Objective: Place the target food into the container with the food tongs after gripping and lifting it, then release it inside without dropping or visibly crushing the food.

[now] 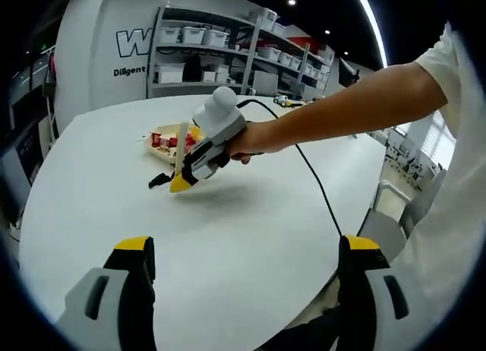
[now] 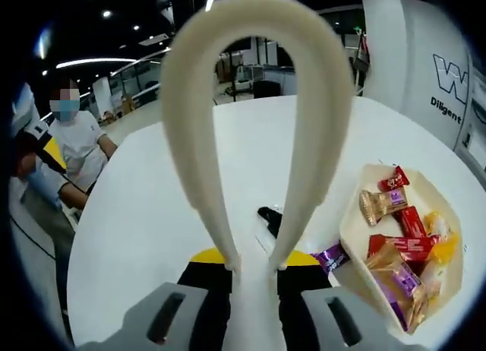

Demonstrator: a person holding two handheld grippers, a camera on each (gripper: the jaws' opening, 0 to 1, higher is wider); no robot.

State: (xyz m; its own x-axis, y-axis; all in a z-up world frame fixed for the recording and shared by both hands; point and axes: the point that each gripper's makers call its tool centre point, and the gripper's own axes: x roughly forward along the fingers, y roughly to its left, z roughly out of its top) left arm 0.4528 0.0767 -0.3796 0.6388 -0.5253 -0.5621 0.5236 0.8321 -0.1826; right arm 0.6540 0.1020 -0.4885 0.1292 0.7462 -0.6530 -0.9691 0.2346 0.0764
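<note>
On the white desk (image 1: pixel 228 237), your right gripper (image 2: pixel 254 271) clamped the tongs (image 2: pixel 254 123) near the tray (image 2: pixel 357 229) of wrapped candies (image 2: pixel 399 248): light, slippery, crushable, likely best pinched mid-body. Your left gripper (image 1: pixel 243 264) stood apart, empty.

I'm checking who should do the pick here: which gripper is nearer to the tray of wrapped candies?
Right. The right gripper, shut on the food tongs, hangs beside the tray of wrapped candies. The left gripper, open, sits far back across the bare table.
</note>
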